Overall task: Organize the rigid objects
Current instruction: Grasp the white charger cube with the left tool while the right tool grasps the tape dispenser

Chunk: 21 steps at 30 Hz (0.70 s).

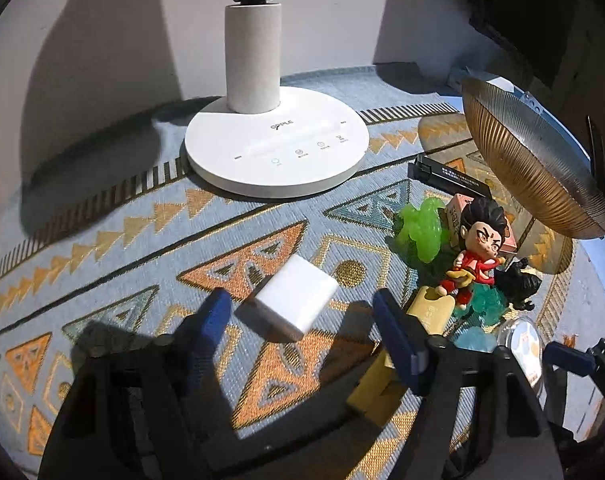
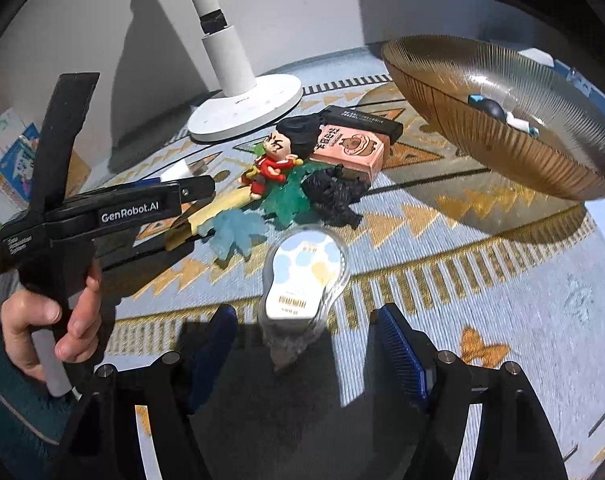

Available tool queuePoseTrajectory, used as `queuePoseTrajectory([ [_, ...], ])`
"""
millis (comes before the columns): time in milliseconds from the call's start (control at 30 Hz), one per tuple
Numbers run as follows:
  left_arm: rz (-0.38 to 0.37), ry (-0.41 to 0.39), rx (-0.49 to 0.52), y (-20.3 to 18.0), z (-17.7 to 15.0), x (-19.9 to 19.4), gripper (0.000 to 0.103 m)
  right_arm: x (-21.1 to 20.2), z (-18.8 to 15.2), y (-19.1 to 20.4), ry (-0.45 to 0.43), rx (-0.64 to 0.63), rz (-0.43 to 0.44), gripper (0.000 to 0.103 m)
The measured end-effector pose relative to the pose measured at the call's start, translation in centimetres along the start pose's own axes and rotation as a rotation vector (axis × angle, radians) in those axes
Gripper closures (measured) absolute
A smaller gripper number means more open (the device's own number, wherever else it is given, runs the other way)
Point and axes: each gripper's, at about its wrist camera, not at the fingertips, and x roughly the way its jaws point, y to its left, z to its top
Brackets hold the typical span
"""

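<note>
White charger block lies on the bench between the released left gripper fingers, untouched. Judged light, stiff, slick; best taken across flat sides. Right gripper released over blister pack.

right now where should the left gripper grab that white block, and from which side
Judging by its pose, take the white block across its two long flat sides, coming down from above. It lies flat and skewed on the cloth between the left gripper's open fingers, so roll the wrist to square the pads.

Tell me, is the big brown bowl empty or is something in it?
Not empty. The right wrist view shows a few small things lying inside the ribbed brown bowl, dark, white and blue. What they are is too small to tell.
</note>
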Motion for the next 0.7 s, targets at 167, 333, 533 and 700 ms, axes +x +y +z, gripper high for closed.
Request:
queuePoseTrajectory([
  [167,-0.004,-0.009,0.030,-0.7,0.0,-0.1,0.066,1.0,0.6,1.2,-0.019,-0.070,-0.097,0.043],
  [333,-0.009,-0.013,0.026,-1.1,-0.4,-0.8,0.070,0.8,0.7,1.2,-0.027,-0.122,-0.094,0.057],
  [533,-0.022,-0.052,-0.040,-1.1,-1.7,-3.9,0.070,-1.2,-0.7,-0.2,-0.022,-0.158,-0.001,0.064],
  [700,-0.009,-0.064,-0.121,-0.9,-4.4,-7.0,0.070,-3.5,-3.1,-1.2,-0.049,-0.230,0.029,0.064],
])
